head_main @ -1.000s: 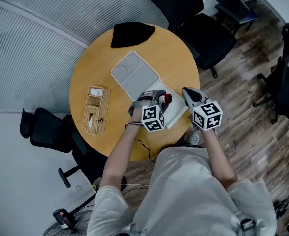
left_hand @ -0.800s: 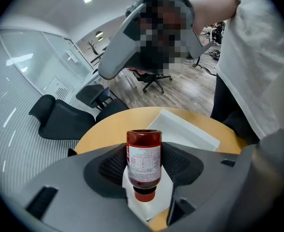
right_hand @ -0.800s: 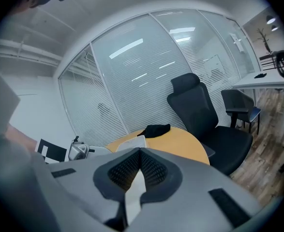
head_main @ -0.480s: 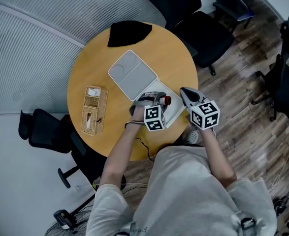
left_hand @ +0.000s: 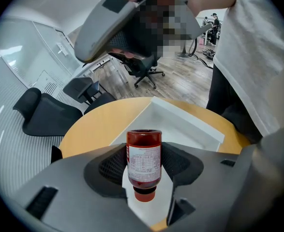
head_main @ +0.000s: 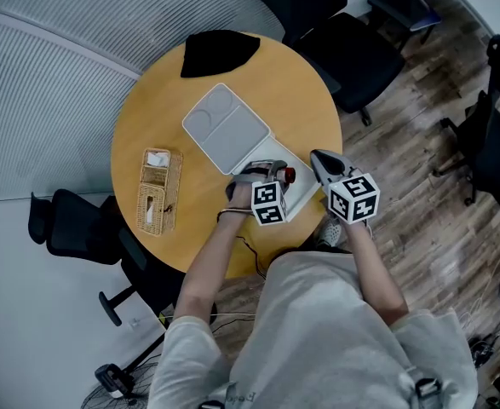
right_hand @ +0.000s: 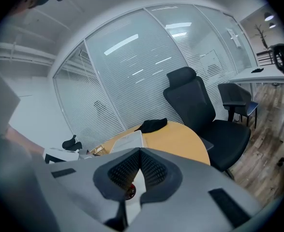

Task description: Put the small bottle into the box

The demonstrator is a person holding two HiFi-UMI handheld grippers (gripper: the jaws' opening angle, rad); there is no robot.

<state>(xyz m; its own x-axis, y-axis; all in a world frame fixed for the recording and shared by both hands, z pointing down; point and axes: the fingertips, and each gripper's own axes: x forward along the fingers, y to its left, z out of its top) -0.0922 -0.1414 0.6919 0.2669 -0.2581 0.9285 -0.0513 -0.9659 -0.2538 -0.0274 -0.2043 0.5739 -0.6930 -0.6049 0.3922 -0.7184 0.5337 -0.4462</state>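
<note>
The small bottle (left_hand: pixel 143 164), dark red with a white label and its red cap toward the camera, lies level between the jaws of my left gripper (left_hand: pixel 143 173), which is shut on it. Under it is the white open box (left_hand: pixel 187 129). From the head view, my left gripper (head_main: pixel 279 174) holds the bottle (head_main: pixel 289 175) over the box (head_main: pixel 303 196) at the table's near edge. My right gripper (head_main: pixel 317 157) hangs just right of the box, its pads pressed together on nothing. In the right gripper view, the bottle's red cap (right_hand: pixel 130 193) shows below the shut right gripper (right_hand: pixel 141 167).
The round wooden table (head_main: pixel 147 118) also carries a grey two-part tray (head_main: pixel 224 126), a black cloth (head_main: pixel 218 52) at the far edge and a wicker basket (head_main: pixel 154 192) at the left. Black office chairs (head_main: pixel 352 49) stand around it on the wood floor.
The head view has drifted slightly, so the table sits a little further left. Both grippers hold their places and the bottle stays gripped over the box.
</note>
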